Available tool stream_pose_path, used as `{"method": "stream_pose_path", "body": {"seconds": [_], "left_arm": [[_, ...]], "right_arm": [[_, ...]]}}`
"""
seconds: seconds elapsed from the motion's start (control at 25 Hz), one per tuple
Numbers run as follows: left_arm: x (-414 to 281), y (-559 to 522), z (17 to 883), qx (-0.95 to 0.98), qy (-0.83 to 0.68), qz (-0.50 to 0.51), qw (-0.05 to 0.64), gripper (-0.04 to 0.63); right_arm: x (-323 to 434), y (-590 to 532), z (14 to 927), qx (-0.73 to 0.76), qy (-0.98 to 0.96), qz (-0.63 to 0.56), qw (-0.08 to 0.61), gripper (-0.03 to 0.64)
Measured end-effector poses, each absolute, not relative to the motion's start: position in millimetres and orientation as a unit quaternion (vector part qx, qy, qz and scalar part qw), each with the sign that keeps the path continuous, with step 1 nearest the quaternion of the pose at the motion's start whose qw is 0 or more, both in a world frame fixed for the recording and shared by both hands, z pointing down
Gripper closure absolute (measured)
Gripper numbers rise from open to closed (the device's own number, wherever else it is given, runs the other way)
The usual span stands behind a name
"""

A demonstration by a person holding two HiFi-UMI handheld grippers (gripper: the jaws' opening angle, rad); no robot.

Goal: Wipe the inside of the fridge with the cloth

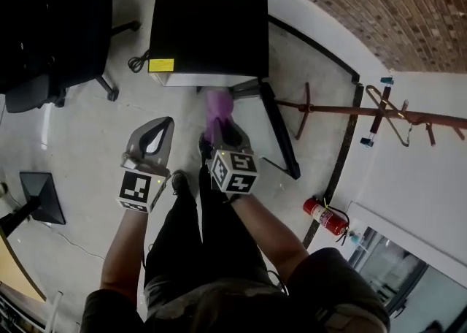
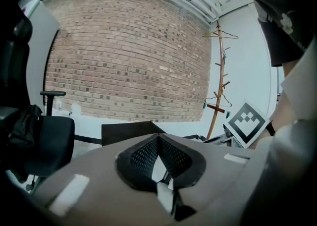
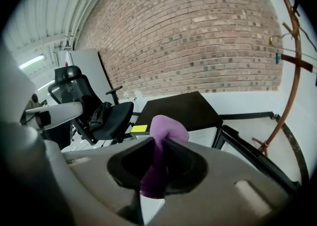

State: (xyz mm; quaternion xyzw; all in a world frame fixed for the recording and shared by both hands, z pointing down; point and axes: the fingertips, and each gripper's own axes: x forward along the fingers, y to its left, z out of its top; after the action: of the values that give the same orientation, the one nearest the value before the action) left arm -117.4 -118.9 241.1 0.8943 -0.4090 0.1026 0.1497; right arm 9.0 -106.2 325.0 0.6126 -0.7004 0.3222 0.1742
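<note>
Right gripper (image 3: 159,143) clamps the purple cloth (image 3: 167,127) before the fridge (image 1: 208,32).
Left gripper (image 2: 158,138) hangs just beside it, jaws pressed together on nothing, over the pale floor (image 1: 87,142).

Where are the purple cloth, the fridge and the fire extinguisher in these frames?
purple cloth (image 3: 168,130): right gripper view, on the bunched end sticking out past the jaws.
fridge (image 1: 208,32): head view, on its black top panel.
fire extinguisher (image 1: 326,216): head view, on the red cylinder body.

Purple cloth (image 1: 217,107), black fridge (image 1: 208,32), red-brown brick wall (image 1: 350,3)
</note>
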Motion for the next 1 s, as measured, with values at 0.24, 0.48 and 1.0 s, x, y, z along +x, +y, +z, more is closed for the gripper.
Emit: {"method": "stream_pose_path", "body": {"seconds": [0.24, 0.48, 1.0], "left_arm": [[-132.3, -87.0, 190.7, 0.9, -0.401, 0.085, 0.148, 0.577], [-140.4, -68.8, 158.9, 0.898, -0.406, 0.078, 0.152, 0.577], [-119.5, 5.3, 87.6, 0.887, -0.445, 0.06, 0.11, 0.577]], "right_arm": [[-2.5, -75.2, 260.0, 0.628, -0.698, 0.313, 0.145, 0.565], [5.4, -51.8, 198.6, 0.638, -0.706, 0.274, 0.138, 0.565], [25.8, 12.8, 126.9, 0.594, -0.759, 0.244, 0.108, 0.565]]}}
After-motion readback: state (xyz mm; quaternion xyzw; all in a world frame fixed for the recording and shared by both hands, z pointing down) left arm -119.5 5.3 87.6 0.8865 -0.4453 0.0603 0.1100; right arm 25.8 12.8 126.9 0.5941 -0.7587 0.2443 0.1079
